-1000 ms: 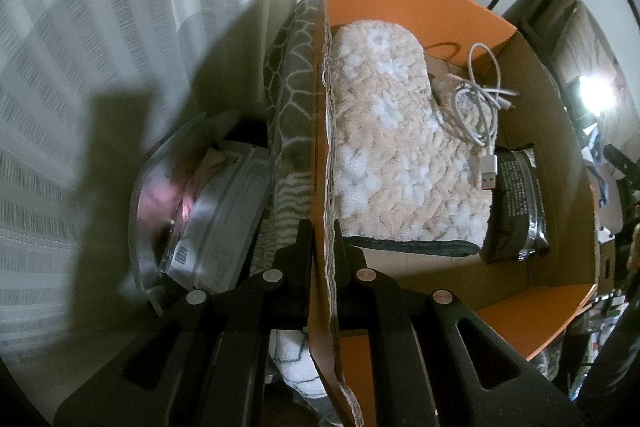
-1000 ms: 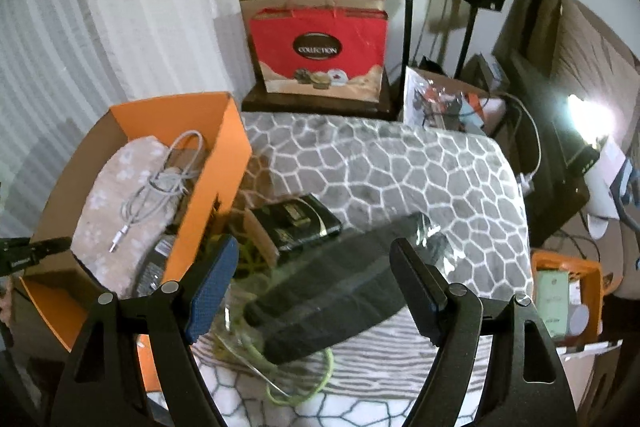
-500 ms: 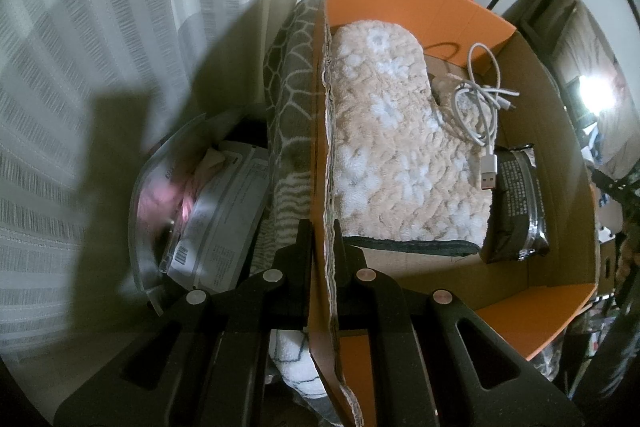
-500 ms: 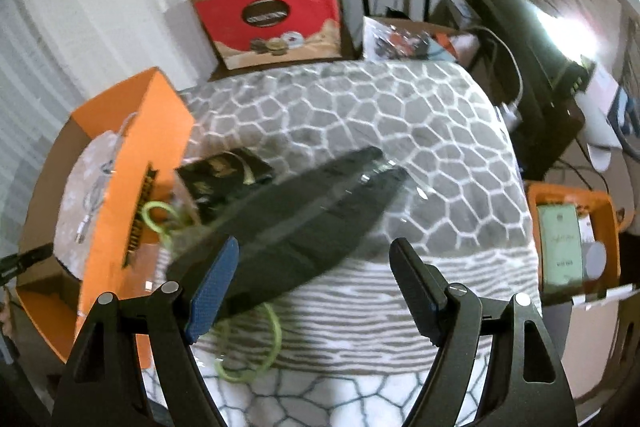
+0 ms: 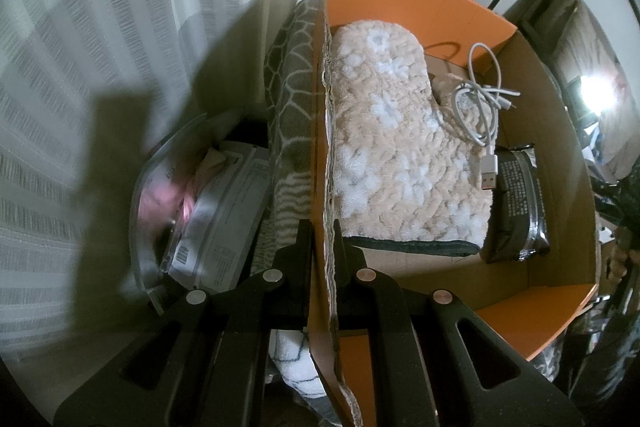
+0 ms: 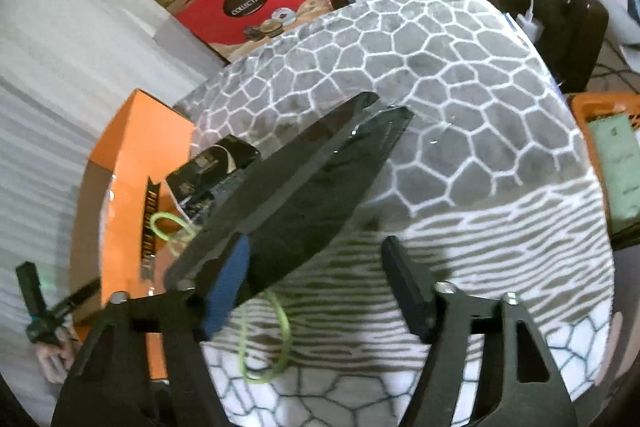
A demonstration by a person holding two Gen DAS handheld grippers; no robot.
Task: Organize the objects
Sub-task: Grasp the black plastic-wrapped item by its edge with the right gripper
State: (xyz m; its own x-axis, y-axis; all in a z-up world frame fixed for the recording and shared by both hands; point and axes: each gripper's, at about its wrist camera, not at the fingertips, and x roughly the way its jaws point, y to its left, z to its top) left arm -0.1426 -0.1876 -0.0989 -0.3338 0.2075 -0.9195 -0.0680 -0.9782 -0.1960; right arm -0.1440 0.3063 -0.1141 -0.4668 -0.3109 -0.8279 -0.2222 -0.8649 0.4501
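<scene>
The right gripper (image 6: 316,287) fingers are closing in around the near end of the clear-wrapped pack of black insoles (image 6: 296,183) lying on the grey honeycomb blanket (image 6: 460,75); a second ago they stood wider and higher, and whether the pads are pressing yet I cannot tell. The left gripper (image 5: 322,247) is staying clamped on the orange cardboard box (image 5: 420,3) wall, so loading looks next.
</scene>
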